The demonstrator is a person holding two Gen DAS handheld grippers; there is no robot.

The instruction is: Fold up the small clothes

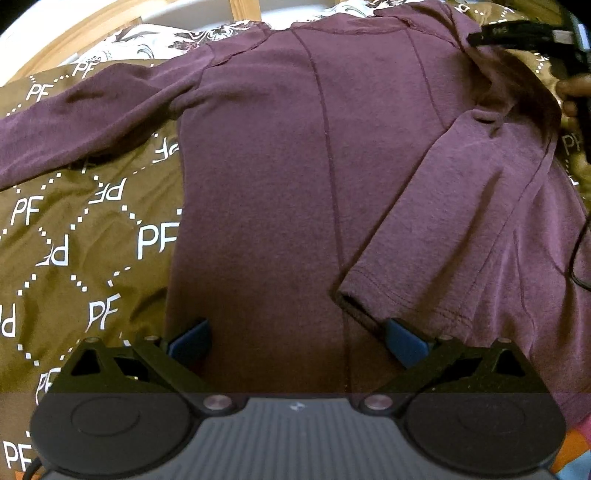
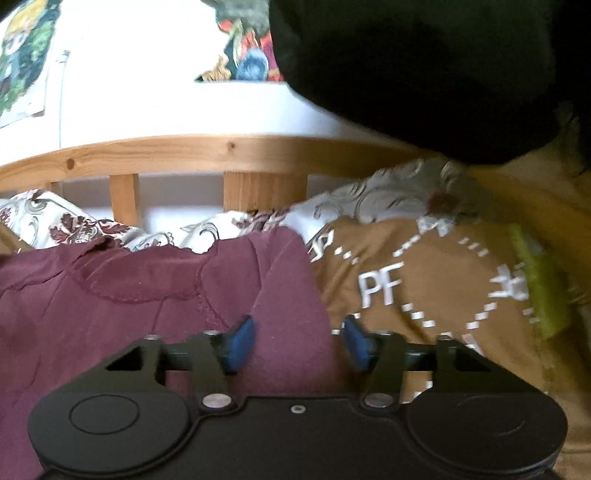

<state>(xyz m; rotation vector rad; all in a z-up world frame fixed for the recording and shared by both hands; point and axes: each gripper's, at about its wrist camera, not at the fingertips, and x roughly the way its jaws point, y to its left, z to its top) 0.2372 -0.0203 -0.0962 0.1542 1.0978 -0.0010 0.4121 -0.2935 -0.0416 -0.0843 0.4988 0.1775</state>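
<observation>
Where brown blanket [image 1: 74, 258] reads "PF", maroon shirt [image 1: 277, 184] outspread

Left wrist view: shirt [image 1: 277, 177] cut off at the 6 o'clock edge behind the left gripper [image 1: 297, 341], hem unseen; outstretched sleeve [image 1: 74, 125] clipped at 9 o'clock. At 2 o'clock, right gripper [image 1: 517, 31] only partly in frame, jaws not readable. Right wrist view: smeared throughout. Dark mass [image 2: 424, 74] at 1 o'clock unidentifiable, blocking the wall behind. Yellow-green strip [image 2: 535, 284] at 3 o'clock too blurred to name. Bedspread [image 2: 424, 266] lettering streaked.
</observation>
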